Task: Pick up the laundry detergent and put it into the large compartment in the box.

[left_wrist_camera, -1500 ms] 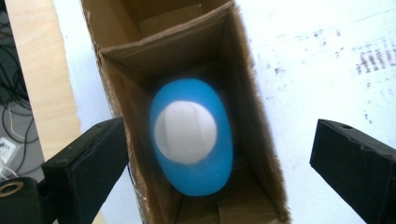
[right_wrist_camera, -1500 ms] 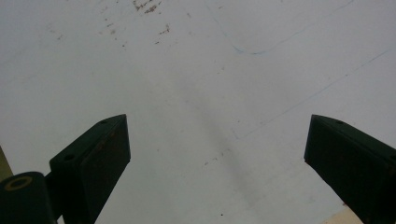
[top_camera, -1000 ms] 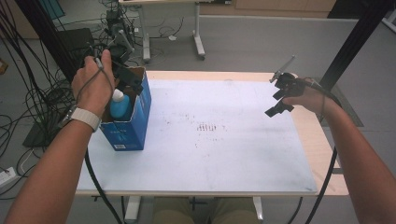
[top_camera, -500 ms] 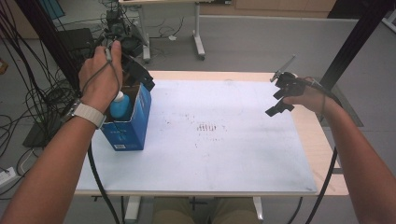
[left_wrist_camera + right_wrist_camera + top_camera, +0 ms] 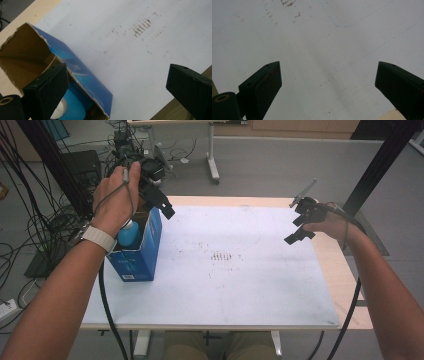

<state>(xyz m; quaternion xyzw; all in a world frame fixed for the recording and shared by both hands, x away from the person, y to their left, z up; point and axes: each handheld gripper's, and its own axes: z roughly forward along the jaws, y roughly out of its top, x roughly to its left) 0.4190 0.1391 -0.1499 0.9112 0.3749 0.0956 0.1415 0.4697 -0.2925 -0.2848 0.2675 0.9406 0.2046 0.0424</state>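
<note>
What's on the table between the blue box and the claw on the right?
Nothing but the white sheet with faint brown marks, seen in the high view, between blue cardboard box and right claw.

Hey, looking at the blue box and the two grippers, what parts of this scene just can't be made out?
- Blue container in the blue box: high view, the left hand and the box walls hide most of it; no label shows.
- Same container: left gripper view, cut by the bottom edge and a black jaw.
- Box print: high view, too small to read.
- Right gripper: high view, too small to judge its jaw gap.

Open-topped blue carton (image 5: 141,247) stands upright at the table's left, blue bottle (image 5: 129,234) inside
</note>
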